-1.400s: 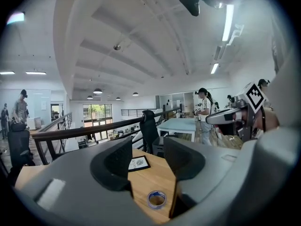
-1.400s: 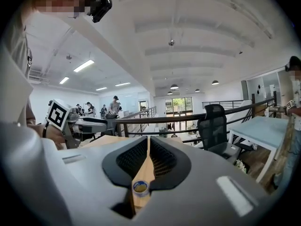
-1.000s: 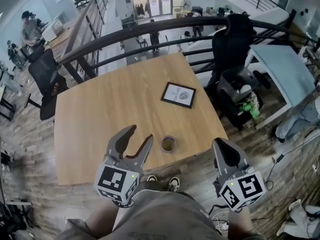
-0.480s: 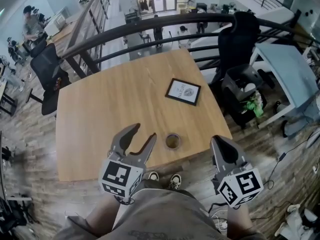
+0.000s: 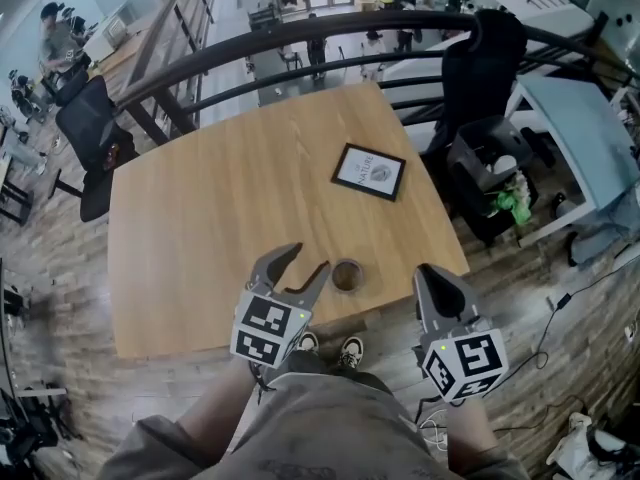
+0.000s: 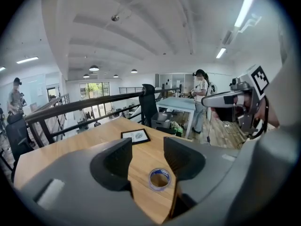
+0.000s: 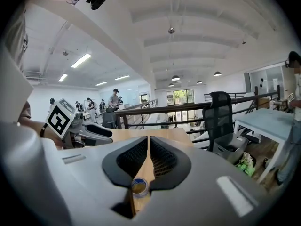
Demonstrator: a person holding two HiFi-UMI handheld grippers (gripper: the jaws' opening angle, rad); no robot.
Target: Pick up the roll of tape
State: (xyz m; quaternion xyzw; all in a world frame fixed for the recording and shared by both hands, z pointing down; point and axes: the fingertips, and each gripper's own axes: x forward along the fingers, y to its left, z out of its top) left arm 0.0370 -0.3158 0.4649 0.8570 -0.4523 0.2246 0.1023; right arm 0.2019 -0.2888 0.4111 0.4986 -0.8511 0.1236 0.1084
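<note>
Roll of tape (image 5: 346,275) lay flat near the surface's (image 5: 200,218) front edge, just ahead of the left gripper (image 5: 305,260) | left jaws apart, right gripper's (image 5: 432,280) jaws together, both empty | we judged it light, stiff, smooth: pinch one wall through the hole.

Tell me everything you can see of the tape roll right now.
The roll of tape is a small ring, blue round the outside with a brownish inner core. It lies flat, hole upward, on the wooden table, near its front edge. Nothing touches it. The left gripper, jaws apart, sits close beside it and is lined up on it in its own view, but is not yet around it.
</note>
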